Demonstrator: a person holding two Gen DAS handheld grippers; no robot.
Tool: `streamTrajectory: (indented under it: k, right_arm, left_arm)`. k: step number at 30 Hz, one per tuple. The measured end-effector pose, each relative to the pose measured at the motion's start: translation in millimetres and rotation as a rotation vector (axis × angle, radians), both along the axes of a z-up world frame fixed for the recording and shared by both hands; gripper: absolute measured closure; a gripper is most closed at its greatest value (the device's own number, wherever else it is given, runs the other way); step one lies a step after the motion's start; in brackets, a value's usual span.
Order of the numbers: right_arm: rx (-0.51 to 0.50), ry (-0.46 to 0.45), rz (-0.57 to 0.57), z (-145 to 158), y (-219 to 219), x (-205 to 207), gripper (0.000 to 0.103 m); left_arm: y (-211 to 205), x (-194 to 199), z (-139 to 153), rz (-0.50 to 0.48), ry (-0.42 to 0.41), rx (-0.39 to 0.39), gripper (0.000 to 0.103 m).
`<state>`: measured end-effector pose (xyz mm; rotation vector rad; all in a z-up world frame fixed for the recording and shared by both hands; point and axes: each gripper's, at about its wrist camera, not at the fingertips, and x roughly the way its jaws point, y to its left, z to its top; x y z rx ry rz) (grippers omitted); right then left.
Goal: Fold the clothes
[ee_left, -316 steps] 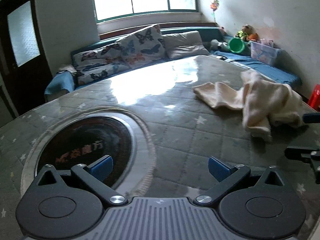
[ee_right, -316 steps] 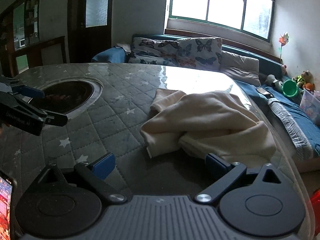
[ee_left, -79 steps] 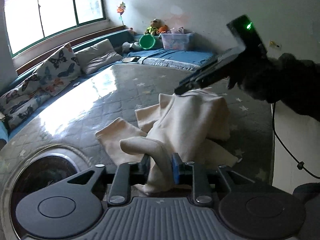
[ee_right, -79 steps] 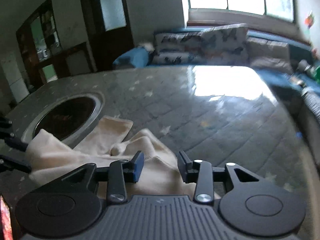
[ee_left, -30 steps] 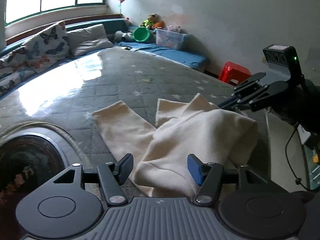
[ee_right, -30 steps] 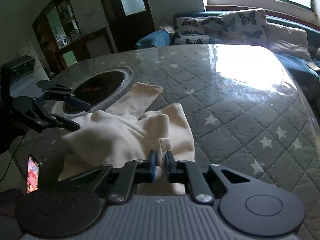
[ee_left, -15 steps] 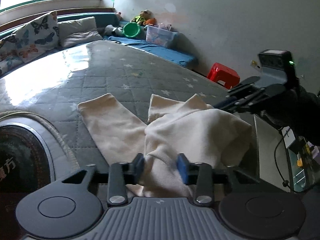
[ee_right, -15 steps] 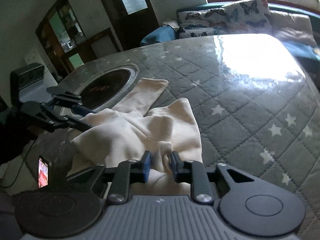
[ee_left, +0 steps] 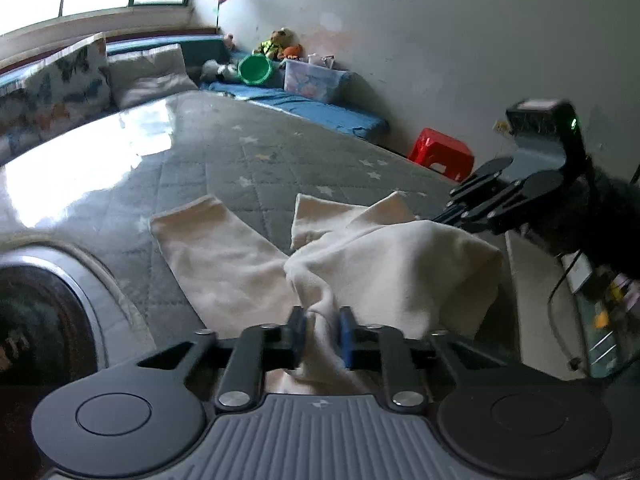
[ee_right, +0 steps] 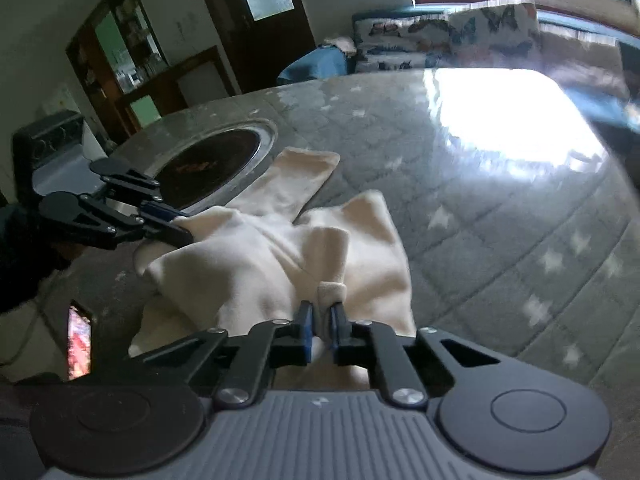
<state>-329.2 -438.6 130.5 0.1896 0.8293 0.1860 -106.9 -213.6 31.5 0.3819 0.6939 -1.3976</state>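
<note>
A cream garment (ee_left: 384, 268) lies bunched on the grey quilted table (ee_left: 248, 160), one flat leg or sleeve (ee_left: 208, 240) stretched toward the far left. My left gripper (ee_left: 322, 334) is shut on a fold of its near edge. My right gripper (ee_right: 320, 326) is shut on another fold of the same cream garment (ee_right: 260, 264) at the opposite side. In the left wrist view the right gripper (ee_left: 452, 216) touches the cloth's far right corner. In the right wrist view the left gripper (ee_right: 180, 226) meets the cloth's left edge.
A round dark inset with a metal rim (ee_right: 212, 162) sits in the table beside the garment. A red stool (ee_left: 440, 154), a blue mattress (ee_left: 320, 110) and a sofa with pillows (ee_right: 440, 36) surround the table. A lit phone (ee_right: 78, 344) is at the right wrist view's lower left.
Both grippers have closed on the garment's folds: the left from half open half a second ago, the right from slightly open. The cloth between them is pulled a little tauter.
</note>
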Motion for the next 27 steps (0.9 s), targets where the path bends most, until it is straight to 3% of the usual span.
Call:
streamTrajectory:
  k: [6, 12, 16, 21, 24, 27]
  right_arm:
    - [-0.14, -0.119, 0.002, 59.3, 7.7, 27.7, 0.096]
    - [-0.295, -0.273, 0.014, 115.5, 26.1, 84.4, 0.096]
    - [-0.394, -0.407, -0.01, 156.6, 46.2, 123.8, 0.096]
    - [-0.415, -0.656, -0.054, 212.9, 71.7, 130.4, 0.096]
    - [-0.433, -0.738, 0.008, 221.2, 90.0, 114.2, 0.096]
    - [-0.439, -0.718, 0.102, 202.3, 108.8, 97.5, 0.096]
  left_arm:
    - [6.2, 6.9, 33.1, 0.096, -0.15, -0.056, 0.094]
    - [2.0, 36.1, 77.2, 0.283, -0.322, -0.077, 0.095]
    - [-3.1, 58.4, 124.2, 0.421, -0.48, -0.103, 0.095]
    - [9.3, 60.6, 192.7, 0.54, -0.662, -0.223, 0.095]
    - [29.7, 40.5, 213.6, 0.524, -0.745, -0.272, 0.094]
    - [50.6, 21.0, 203.2, 0.494, -0.759, -0.238, 0.091]
